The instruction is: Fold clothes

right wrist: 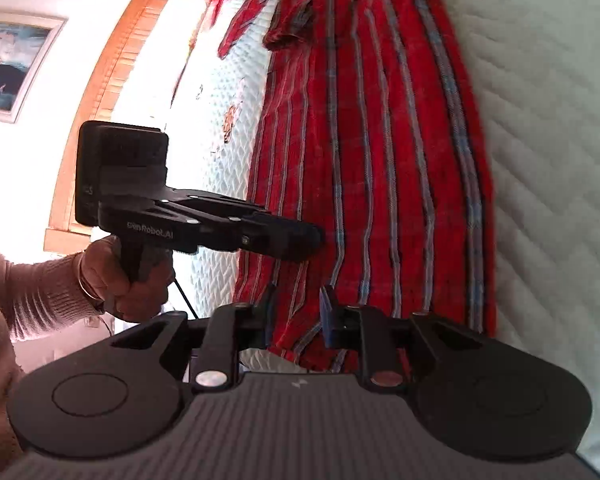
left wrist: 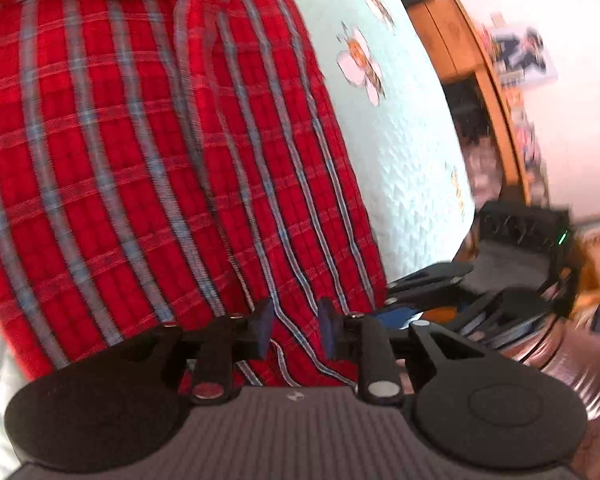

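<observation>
Lying flat on the bed (left wrist: pixel 412 152), the red plaid shirt (left wrist: pixel 148 152) stretches away ahead of both grippers. The left gripper (left wrist: pixel 296 330) has its jaws parted with the shirt's near hem between the blue pads, not pinched. The right gripper (right wrist: pixel 298 316) is likewise parted over the hem beside it, a hand (right wrist: pixel 128 276) holding the left one

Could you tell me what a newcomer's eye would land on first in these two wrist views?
First the red plaid shirt, spread lengthwise across a pale quilted bedcover and filling the middle of both views. Next the two black grippers at its near hem: the left gripper and the right gripper, each with cloth showing between its blue fingertips.
</observation>
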Action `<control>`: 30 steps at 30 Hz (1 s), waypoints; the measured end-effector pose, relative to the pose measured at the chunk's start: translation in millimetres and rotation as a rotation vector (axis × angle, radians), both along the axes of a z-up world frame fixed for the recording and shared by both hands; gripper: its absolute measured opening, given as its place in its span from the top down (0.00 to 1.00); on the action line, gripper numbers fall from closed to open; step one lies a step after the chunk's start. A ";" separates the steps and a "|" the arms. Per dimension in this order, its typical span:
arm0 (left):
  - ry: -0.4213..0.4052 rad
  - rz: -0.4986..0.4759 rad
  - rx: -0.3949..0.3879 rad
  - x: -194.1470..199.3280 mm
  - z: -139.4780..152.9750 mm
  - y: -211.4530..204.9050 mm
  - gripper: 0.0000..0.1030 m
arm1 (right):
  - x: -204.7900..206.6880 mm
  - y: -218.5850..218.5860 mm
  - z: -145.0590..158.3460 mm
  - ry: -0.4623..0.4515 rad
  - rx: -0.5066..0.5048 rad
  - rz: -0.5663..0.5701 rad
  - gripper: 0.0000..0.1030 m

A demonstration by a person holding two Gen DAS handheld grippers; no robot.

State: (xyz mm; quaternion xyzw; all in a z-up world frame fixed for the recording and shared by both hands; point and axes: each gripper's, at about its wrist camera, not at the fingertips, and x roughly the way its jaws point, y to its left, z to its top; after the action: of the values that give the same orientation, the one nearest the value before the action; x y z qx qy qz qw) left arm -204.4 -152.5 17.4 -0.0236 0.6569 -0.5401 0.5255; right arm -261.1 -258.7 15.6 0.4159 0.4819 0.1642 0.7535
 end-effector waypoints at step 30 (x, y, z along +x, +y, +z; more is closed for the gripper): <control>-0.268 0.239 -0.047 69.8 -10.9 28.7 0.97 | 93.6 12.3 -3.7 -0.115 -0.148 0.158 0.86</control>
State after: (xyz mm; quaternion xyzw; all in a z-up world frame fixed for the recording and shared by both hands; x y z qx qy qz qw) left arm -134.6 -123.8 6.5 -0.0416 0.5608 -0.4872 0.6681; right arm -167.4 -246.4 11.9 0.3098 0.4801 0.2106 0.7932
